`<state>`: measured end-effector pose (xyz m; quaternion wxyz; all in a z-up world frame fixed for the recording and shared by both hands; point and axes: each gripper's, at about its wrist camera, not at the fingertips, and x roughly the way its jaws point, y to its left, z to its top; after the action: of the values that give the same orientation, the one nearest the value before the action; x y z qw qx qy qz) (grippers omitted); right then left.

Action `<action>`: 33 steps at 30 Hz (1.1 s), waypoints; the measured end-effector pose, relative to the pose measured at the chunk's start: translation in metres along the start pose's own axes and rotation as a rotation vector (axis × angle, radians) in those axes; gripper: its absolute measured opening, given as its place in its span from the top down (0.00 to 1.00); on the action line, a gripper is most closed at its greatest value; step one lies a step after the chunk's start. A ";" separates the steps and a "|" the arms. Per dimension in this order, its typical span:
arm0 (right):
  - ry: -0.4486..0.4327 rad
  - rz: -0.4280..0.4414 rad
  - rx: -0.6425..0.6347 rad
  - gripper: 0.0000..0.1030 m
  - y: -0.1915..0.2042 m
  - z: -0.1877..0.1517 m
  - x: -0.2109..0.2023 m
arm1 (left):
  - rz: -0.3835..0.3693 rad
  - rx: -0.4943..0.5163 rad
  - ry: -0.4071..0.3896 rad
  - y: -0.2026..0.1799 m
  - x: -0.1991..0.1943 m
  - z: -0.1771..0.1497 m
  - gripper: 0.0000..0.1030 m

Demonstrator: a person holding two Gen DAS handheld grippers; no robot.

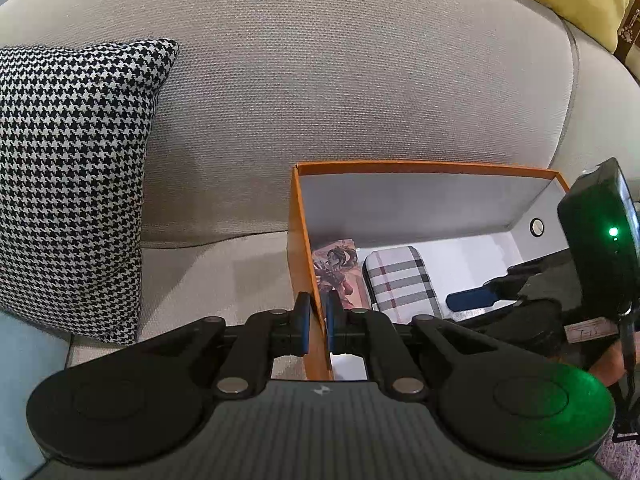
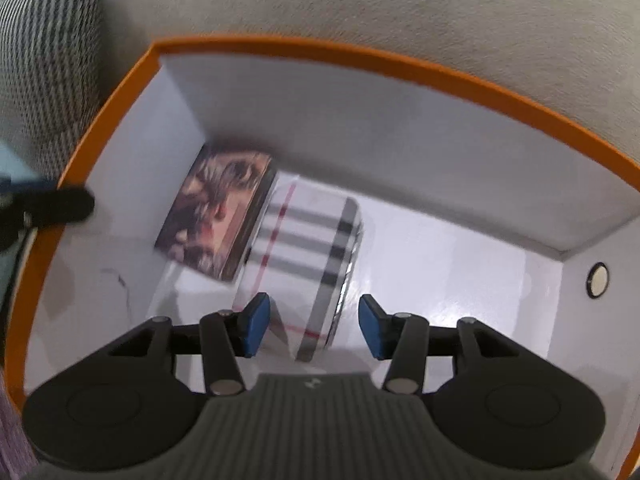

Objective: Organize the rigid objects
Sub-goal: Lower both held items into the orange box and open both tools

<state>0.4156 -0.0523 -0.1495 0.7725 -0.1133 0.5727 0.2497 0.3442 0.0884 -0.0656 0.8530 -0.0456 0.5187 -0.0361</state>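
**Plaid case in box, right claw open above**

Lies inside orange box [image 2: 304, 54], between the parted pads of right claw [image 2: 313, 330], untouched. Plaid case [image 2: 308, 264]: white, grey and red stripes, rounded corners. Long axis runs away from claw, beside picture card [image 2: 218, 224]. Left claw [image 1: 318, 326] clamped on box wall.

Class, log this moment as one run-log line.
left gripper: shut on orange box wall | right gripper: open over plaid case | picture box: beside it
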 end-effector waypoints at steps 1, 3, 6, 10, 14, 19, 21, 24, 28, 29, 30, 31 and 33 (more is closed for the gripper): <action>0.006 0.008 -0.003 0.53 0.001 0.001 0.001 | -0.001 0.001 0.001 0.000 0.000 0.000 0.92; 0.014 0.015 0.006 0.55 0.003 0.004 0.004 | -0.001 0.004 0.003 0.000 0.001 0.000 0.92; 0.003 0.009 0.039 0.56 0.004 0.008 0.005 | 0.004 0.015 0.000 -0.001 0.001 0.000 0.92; -0.025 -0.008 0.084 0.58 0.002 0.017 0.010 | -0.002 0.023 0.000 -0.001 0.004 0.003 0.92; -0.037 -0.009 0.199 0.59 -0.006 0.026 0.016 | -0.008 0.028 -0.001 0.000 0.004 0.004 0.92; -0.077 -0.022 0.319 0.64 -0.016 0.027 0.013 | -0.007 0.024 -0.003 0.000 0.004 0.004 0.92; -0.084 -0.022 0.378 0.66 -0.024 0.026 0.007 | -0.007 0.021 -0.003 -0.001 0.004 0.005 0.92; -0.098 -0.037 0.444 0.67 -0.029 0.025 0.003 | -0.006 0.022 -0.003 -0.001 0.005 0.006 0.92; -0.135 -0.061 0.492 0.70 -0.033 0.026 0.001 | -0.009 0.021 0.000 -0.001 0.006 0.008 0.92; -0.133 -0.064 0.487 0.70 -0.033 0.028 0.001 | -0.009 0.022 0.000 -0.001 0.006 0.008 0.92; -0.130 -0.066 0.467 0.70 -0.031 0.029 0.000 | -0.012 0.022 0.001 0.000 0.005 0.008 0.92; -0.123 -0.065 0.440 0.70 -0.031 0.030 -0.003 | -0.014 0.021 0.000 0.000 0.005 0.008 0.92; -0.098 -0.047 0.401 0.69 -0.028 0.033 -0.008 | -0.013 0.012 -0.002 0.001 0.004 0.006 0.92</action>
<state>0.4558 -0.0630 -0.1350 0.8123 0.0416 0.5697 0.1178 0.3515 0.0895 -0.0666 0.8536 -0.0442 0.5171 -0.0446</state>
